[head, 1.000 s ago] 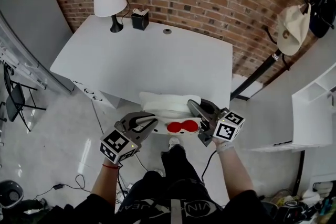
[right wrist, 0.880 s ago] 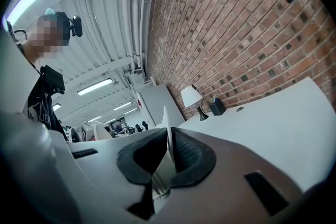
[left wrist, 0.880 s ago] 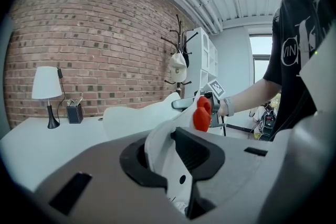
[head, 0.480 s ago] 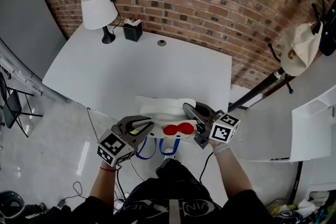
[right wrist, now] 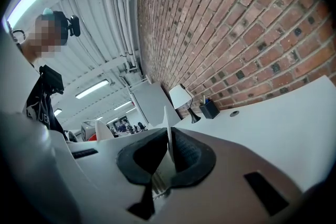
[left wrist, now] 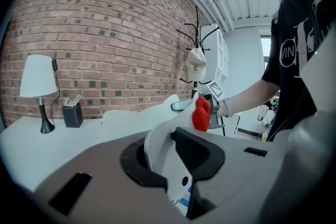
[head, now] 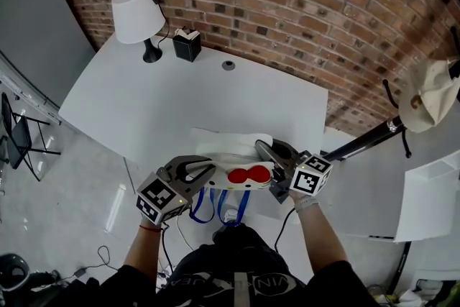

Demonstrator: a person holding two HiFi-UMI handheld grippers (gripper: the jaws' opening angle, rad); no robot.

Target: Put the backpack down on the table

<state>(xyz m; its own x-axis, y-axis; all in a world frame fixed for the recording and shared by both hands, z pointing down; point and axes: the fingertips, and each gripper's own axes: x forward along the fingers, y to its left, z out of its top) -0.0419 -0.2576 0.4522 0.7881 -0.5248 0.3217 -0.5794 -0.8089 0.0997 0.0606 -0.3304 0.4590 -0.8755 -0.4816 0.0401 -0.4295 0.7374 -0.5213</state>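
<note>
A white backpack [head: 231, 146] with a red bow [head: 249, 174] hangs between my two grippers over the near edge of the white table [head: 172, 101]. Its blue straps [head: 215, 205] dangle below. My left gripper [head: 206, 173] is shut on the pack's left side; in the left gripper view white fabric [left wrist: 165, 152] fills the jaws and the red bow [left wrist: 201, 113] shows beyond. My right gripper [head: 268, 156] is shut on the pack's right side; in the right gripper view a thin white edge of the backpack [right wrist: 168, 139] is pinched between the pads.
A white lamp [head: 136, 14], a black pen holder [head: 187, 44] and a cable grommet [head: 228, 65] sit along the table's far edge by the brick wall. A coat stand with a hat [head: 430, 93] and a white shelf [head: 430, 198] stand to the right.
Both grippers have carried the backpack forward toward the table. The blue straps now hang in view under it.
</note>
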